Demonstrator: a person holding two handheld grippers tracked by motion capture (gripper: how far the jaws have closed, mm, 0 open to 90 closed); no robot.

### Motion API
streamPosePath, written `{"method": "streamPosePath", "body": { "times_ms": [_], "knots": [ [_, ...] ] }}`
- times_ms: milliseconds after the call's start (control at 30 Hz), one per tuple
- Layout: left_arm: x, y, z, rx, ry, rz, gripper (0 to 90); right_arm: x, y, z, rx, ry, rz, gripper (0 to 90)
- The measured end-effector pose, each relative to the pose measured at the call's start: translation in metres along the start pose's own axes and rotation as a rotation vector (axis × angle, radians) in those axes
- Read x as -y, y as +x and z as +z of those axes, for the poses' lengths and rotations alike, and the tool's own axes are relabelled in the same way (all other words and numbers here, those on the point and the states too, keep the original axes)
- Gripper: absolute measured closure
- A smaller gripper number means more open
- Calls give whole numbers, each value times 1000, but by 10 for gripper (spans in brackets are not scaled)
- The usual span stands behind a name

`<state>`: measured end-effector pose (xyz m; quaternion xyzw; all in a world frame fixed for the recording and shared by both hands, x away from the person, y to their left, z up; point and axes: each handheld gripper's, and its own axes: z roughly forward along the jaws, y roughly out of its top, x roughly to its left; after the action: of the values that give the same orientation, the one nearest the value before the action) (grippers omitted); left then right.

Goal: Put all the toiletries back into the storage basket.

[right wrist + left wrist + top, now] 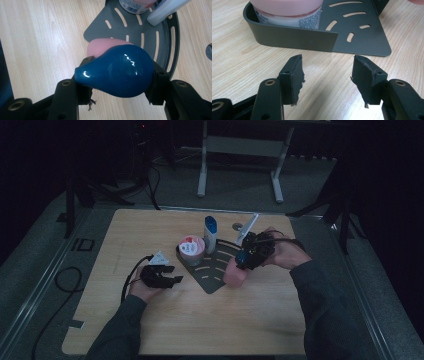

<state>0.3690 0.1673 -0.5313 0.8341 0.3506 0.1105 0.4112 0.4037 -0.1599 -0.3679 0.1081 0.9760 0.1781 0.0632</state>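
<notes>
A dark grey slotted corner tray [212, 272] lies mid-table. In it stand a pink jar with a white label [191, 247] and a white bottle with a blue cap [210, 234]. My right gripper [248, 256] is shut on the blue teardrop cap [120, 72] of a pink bottle [235, 276], which hangs tilted over the tray's right front edge [150, 32]; the pink body [102, 46] shows beyond the cap. My left gripper [172, 279] rests open just left of the tray. In its own view, the left gripper [328, 65] holds nothing, and the tray wall [294, 37] and jar [287, 10] lie close ahead.
A small round metal disc [237, 226] sits in the tabletop behind the tray. Bare wood stretches along the table's front and left [125, 320]. A white table frame [240, 150] stands on the floor beyond, and a cable [65, 280] loops on the floor at the left.
</notes>
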Motion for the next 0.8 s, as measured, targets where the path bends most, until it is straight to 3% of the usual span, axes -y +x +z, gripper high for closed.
{"method": "streamPosePath", "body": {
  "times_ms": [800],
  "knots": [
    [0,0,-1,0,-1,-1,421,-5,-17,7,19,-3,50,485]
  ]
}}
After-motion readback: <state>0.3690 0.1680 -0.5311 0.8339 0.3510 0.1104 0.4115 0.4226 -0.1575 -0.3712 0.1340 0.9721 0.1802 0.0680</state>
